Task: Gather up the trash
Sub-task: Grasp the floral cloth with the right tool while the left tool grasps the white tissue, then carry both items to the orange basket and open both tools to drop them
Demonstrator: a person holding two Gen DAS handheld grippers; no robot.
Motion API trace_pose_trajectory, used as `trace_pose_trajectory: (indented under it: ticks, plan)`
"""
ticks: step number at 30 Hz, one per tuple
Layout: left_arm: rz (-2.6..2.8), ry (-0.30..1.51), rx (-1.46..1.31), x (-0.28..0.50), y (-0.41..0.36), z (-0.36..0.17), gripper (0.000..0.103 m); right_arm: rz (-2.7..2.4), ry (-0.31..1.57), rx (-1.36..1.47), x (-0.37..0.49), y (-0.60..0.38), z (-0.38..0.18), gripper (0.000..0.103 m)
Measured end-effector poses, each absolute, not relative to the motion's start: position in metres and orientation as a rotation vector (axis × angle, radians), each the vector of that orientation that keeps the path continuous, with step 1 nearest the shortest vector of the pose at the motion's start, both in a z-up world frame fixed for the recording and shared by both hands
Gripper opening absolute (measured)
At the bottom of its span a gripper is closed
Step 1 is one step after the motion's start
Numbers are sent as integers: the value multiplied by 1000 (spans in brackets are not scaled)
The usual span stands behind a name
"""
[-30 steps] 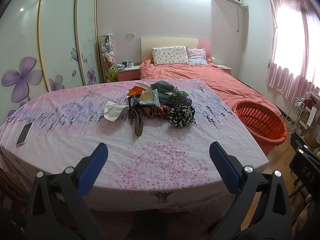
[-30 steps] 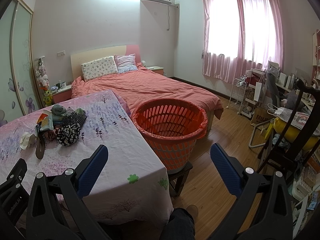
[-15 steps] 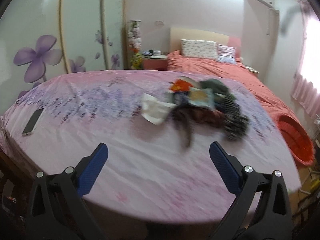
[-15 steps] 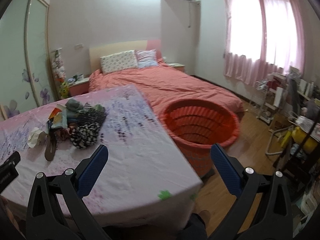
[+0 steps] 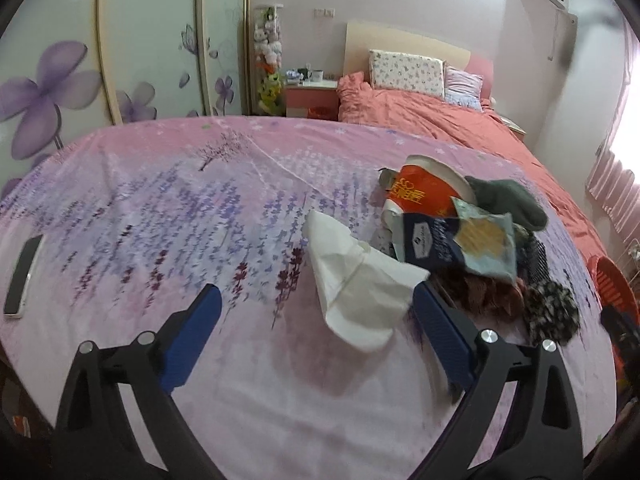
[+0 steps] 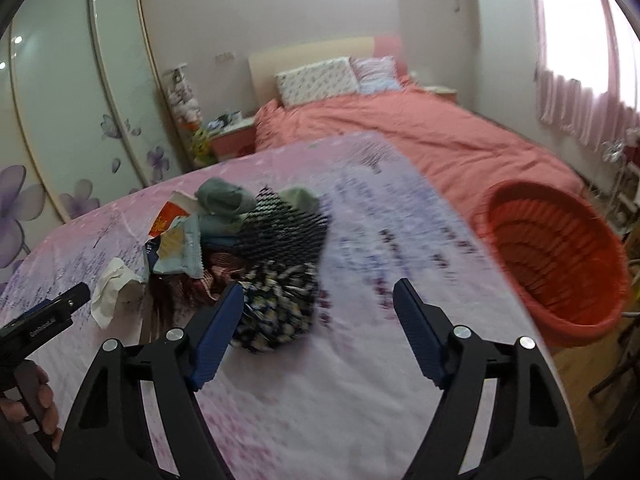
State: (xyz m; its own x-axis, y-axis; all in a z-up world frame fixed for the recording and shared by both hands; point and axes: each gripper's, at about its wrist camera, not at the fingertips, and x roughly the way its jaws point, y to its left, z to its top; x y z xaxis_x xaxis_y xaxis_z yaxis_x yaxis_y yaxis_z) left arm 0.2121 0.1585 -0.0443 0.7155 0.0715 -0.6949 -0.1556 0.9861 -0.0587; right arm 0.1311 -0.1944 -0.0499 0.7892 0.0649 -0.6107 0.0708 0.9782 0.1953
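A pile of trash and clothes lies on the pink flowered tablecloth (image 5: 160, 216). A crumpled white tissue (image 5: 356, 284) lies at its left edge, also in the right wrist view (image 6: 110, 290). Behind it are an orange paper cup (image 5: 424, 190), a dark blue wrapper (image 5: 428, 240) and a pale snack packet (image 5: 486, 240). A black-and-white floral cloth (image 6: 276, 308) and a black mesh cloth (image 6: 284, 232) lie on the right side. My left gripper (image 5: 316, 328) is open, just in front of the tissue. My right gripper (image 6: 318, 320) is open, beside the floral cloth.
An orange plastic basket (image 6: 556, 264) stands off the table's right side. A phone (image 5: 22, 276) lies at the table's left edge. A bed (image 6: 420, 136) with a salmon cover and a wardrobe (image 5: 120, 40) with sliding doors are behind.
Both grippers have moved forward over the table toward the pile. The left one now frames the tissue; the right one swung left from the basket to the floral cloth.
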Motion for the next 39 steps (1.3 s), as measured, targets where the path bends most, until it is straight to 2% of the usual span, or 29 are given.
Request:
trace_pose_trajectory:
  ticks: [7,10,12,14,17,19,21,27,39]
  plan:
    - [112,816,-129,247,158,-61,94,26,728,213,162,-178,-67,77]
    - [93,835,-134,255,157,-68,87,26,755,205,168,-175,-73,74]
    - [79,857,-137,260,157,-73,79,40,780,209,170,-173,-77,68]
    - [57,873,-153,264,157,-78,76,55,801,211,172,-169,-83,63]
    - [14,882,-179,268,157,-83,67,79,832,203,170,-163,-90,50]
    - [-28,877,-200,269,157,-84,57,92,843,204,168,-160,-92,39]
    - [-71,873,-218,269,156,-84,38,109,842,211,165,-160,-91,29]
    - [-85,847,-196,263,153,-74,32,110,795,194,156,-166,-76,19]
    - [-88,761,-172,235,150,-19,32,87,657,217,129,-195,-34,17]
